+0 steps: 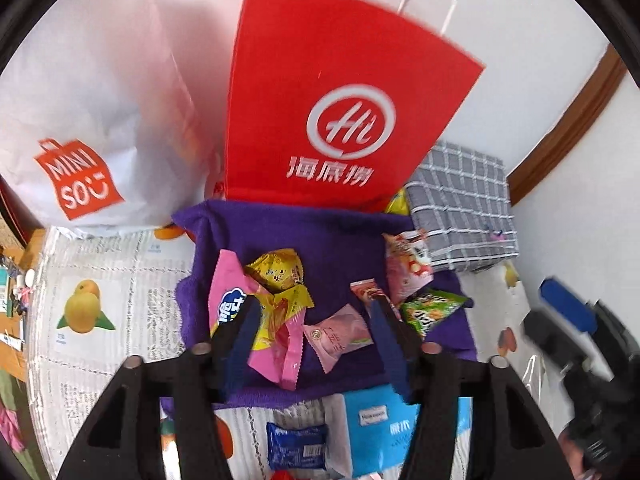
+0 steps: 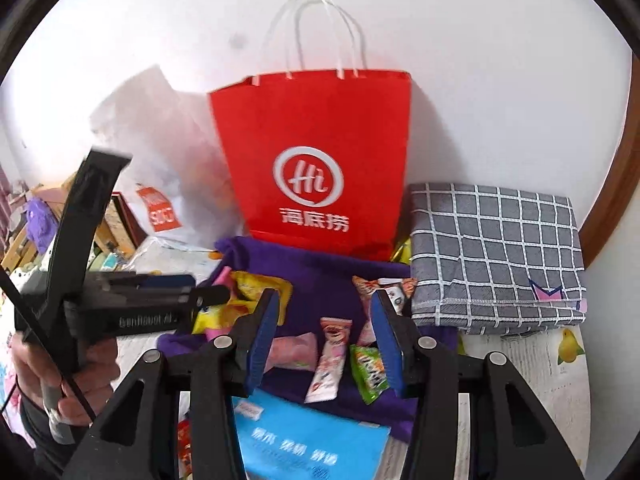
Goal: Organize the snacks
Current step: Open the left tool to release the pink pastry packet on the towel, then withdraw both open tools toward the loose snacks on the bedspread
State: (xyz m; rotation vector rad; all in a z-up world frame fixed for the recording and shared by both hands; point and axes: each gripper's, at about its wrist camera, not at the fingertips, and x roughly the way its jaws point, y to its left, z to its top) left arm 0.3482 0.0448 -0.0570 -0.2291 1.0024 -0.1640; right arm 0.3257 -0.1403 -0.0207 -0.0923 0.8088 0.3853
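Several wrapped snacks lie on a purple cloth (image 1: 328, 232): a pink pack (image 1: 226, 280), a yellow candy (image 1: 278, 268), a pale pink pastry (image 1: 340, 336), a green packet (image 1: 432, 312) and a slim stick packet (image 2: 330, 356). A red paper bag (image 1: 340, 100) stands upright behind the cloth. My left gripper (image 1: 312, 302) hovers open above the left half of the pile, holding nothing. My right gripper (image 2: 325, 295) hangs open over the stick packet and the green packet (image 2: 370, 368), its pads clear of both.
A white shopping bag (image 1: 88, 120) stands left of the red one. A folded grey checked cloth (image 2: 496, 256) lies at the right. A blue tissue pack (image 2: 312, 440) and a small blue packet (image 1: 298, 446) lie in front. A hand (image 2: 80, 380) holds the left tool.
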